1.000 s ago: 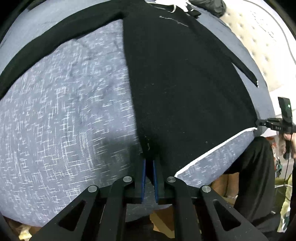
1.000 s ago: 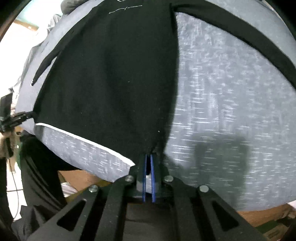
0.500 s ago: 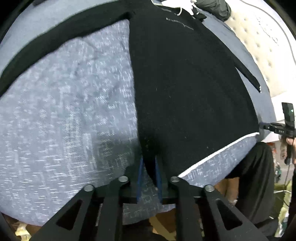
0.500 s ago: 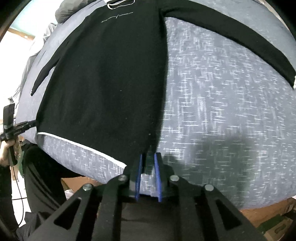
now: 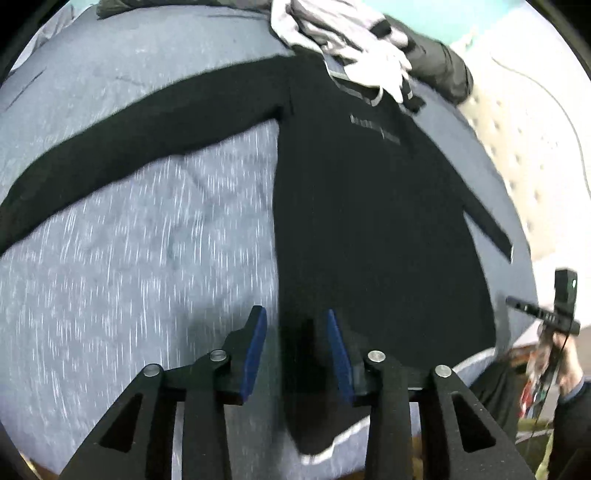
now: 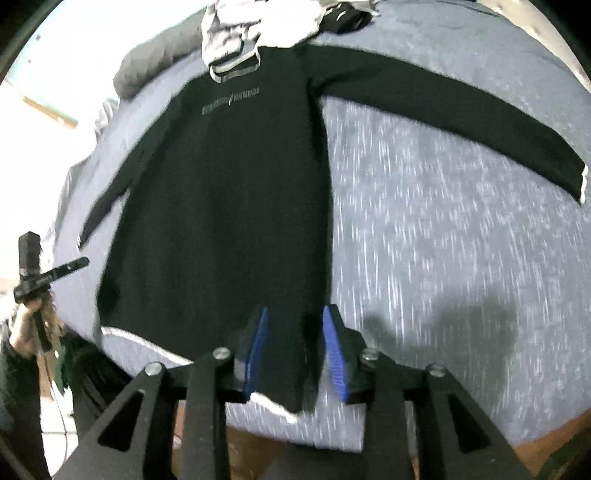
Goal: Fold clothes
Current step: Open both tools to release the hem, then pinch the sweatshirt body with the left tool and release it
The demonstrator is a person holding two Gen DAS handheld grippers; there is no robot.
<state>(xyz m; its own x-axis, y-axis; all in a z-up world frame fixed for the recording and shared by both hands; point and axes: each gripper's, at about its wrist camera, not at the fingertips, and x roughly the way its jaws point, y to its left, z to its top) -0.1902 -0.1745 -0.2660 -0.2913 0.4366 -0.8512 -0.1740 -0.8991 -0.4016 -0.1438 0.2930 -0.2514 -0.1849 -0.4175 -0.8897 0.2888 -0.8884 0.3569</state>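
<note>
A blue-grey flecked bed cover fills the left wrist view; a black long-sleeved sweater lies flat on it, sleeves spread. The left tool is opening, blue pads apart over the hem corner, not pressing.

In the right wrist view, the right tool is likewise opening, straddling the sweater's other hem corner. A heap of pale clothes lies beyond the collar.

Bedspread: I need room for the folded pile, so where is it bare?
The bedspread is bare below the outstretched sleeve beside the black sweater; likewise right of its body under the other sleeve. The far edge is crowded with heaped clothes.
</note>
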